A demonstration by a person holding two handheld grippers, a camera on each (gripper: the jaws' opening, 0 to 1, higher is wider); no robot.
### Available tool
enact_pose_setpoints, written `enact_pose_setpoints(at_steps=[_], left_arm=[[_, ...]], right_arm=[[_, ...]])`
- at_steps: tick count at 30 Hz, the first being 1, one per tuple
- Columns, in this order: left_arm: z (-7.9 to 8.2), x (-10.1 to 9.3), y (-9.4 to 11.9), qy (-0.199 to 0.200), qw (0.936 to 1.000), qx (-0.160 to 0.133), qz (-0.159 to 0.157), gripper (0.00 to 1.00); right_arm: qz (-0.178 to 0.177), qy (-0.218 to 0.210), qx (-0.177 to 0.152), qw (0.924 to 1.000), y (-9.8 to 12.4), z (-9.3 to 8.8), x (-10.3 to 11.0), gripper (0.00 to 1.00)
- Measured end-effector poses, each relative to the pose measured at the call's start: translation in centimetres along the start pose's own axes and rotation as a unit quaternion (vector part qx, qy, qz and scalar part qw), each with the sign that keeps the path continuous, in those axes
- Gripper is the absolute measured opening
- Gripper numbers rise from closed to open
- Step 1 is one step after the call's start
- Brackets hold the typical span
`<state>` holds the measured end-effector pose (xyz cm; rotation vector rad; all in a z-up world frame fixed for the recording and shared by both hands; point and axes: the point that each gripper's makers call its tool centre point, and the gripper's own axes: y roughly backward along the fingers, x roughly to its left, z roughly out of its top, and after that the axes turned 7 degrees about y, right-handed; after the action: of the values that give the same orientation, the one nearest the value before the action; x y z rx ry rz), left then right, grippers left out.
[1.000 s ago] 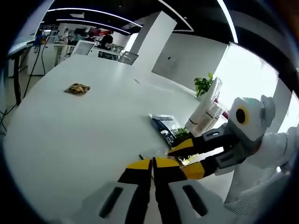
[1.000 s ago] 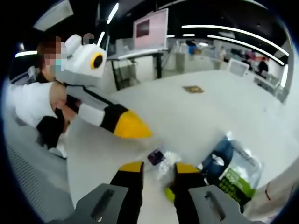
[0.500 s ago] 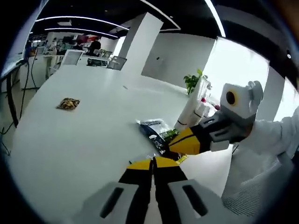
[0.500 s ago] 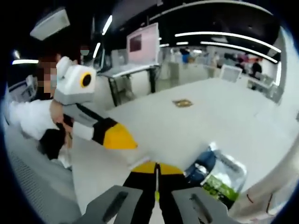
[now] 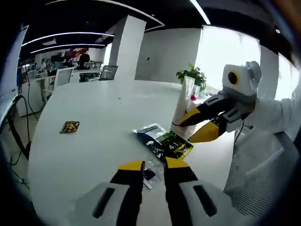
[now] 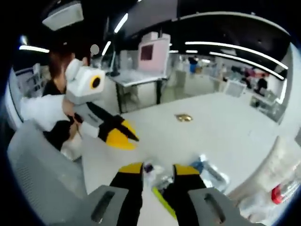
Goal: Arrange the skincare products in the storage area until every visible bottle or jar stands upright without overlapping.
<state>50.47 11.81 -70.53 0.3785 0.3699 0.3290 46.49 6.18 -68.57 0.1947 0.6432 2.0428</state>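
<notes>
On the white table lies a blue and green skincare packet, flat, with a small clear sachet just in front of it. My left gripper hovers over the sachet, open, holding nothing. My right gripper comes in from the right above the packet, jaws apart. In the right gripper view my right gripper is open above the small sachet and the blue packet. The left gripper points in from the left.
A tall clear bag holding a pink-capped bottle stands behind the packet and is also at the right edge. A small brown packet lies far left on the table. A grey chair and a person's white sleeve are close by.
Both grippers were shut half a second ago and are open now. Both cameras have pulled back, so the packet and sachet look smaller and further away.
</notes>
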Motion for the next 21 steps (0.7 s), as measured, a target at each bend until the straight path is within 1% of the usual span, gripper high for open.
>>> enact_pose_setpoints(at_steps=[2, 3, 4, 6, 7, 8, 9, 10, 12, 13, 14, 16, 17, 18, 20, 21], left_arm=[[0.4, -0.1, 0.4, -0.004, 1.0, -0.004, 0.001, 0.19], [0.5, -0.2, 0.5, -0.004, 1.0, -0.006, 0.0, 0.19], [0.7, -0.4, 0.7, -0.003, 1.0, -0.007, -0.002, 0.23], [0.9, -0.7, 1.1, -0.005, 1.0, -0.006, -0.004, 0.29], [1.0, -0.9, 1.2, -0.008, 0.9999, -0.004, -0.006, 0.31], [1.1, -1.2, 1.4, -0.012, 0.9999, -0.003, -0.008, 0.32], [1.1, -1.7, 1.6, -0.013, 0.9997, -0.002, -0.019, 0.31], [1.2, -1.8, 1.7, -0.012, 0.9997, -0.002, -0.02, 0.34], [1.3, -2.3, 2.1, -0.016, 0.9996, -0.002, -0.024, 0.4], [1.4, -2.5, 2.2, -0.02, 0.9995, -0.003, -0.026, 0.46], [1.4, -2.6, 2.3, -0.02, 0.9995, -0.003, -0.026, 0.49], [1.2, -2.5, 2.5, -0.023, 0.9995, 0.004, -0.023, 0.57], [1.0, -2.4, 2.5, -0.024, 0.9995, 0.009, -0.019, 0.61], [0.9, -2.3, 2.6, -0.029, 0.9993, 0.013, -0.02, 0.64], [0.8, -2.2, 2.7, -0.025, 0.9994, 0.015, -0.017, 0.69], [0.8, -2.2, 2.7, -0.024, 0.9995, 0.015, -0.017, 0.7]], right_arm=[[-0.005, 0.003, -0.005, 1.0, 0.7, 0.2, 0.0, 0.28], [-0.006, 0.003, -0.004, 1.0, 1.0, 0.2, 0.0, 0.33], [-0.006, 0.003, -0.005, 1.0, 1.5, 0.3, 0.3, 0.37], [-0.009, 0.003, -0.009, 0.9999, 2.1, 0.4, 0.5, 0.39], [-0.011, 0.004, -0.01, 0.9999, 2.3, 0.4, 0.6, 0.44], [-0.009, 0.002, -0.01, 0.9999, 2.8, 0.3, 0.9, 0.48], [-0.004, -0.004, -0.009, 0.9999, 3.0, 0.2, 1.2, 0.53], [0.0, -0.009, -0.009, 0.9999, 3.2, 0.1, 1.4, 0.57], [0.007, -0.006, -0.005, 0.9999, 3.6, -0.2, 1.8, 0.63], [0.004, -0.006, -0.001, 1.0, 3.8, -0.5, 1.8, 0.64], [-0.001, -0.007, 0.0, 1.0, 4.0, -0.6, 1.6, 0.67], [-0.009, -0.02, 0.002, 0.9998, 4.5, -0.9, 1.3, 0.74], [-0.012, -0.024, 0.001, 0.9996, 4.8, -0.9, 1.2, 0.77], [-0.018, -0.025, -0.002, 0.9995, 5.2, -0.9, 1.0, 0.78], [-0.029, -0.028, -0.005, 0.9992, 5.6, -0.9, 0.7, 0.82], [-0.033, -0.027, -0.004, 0.9991, 5.8, -1.0, 0.5, 0.86]])
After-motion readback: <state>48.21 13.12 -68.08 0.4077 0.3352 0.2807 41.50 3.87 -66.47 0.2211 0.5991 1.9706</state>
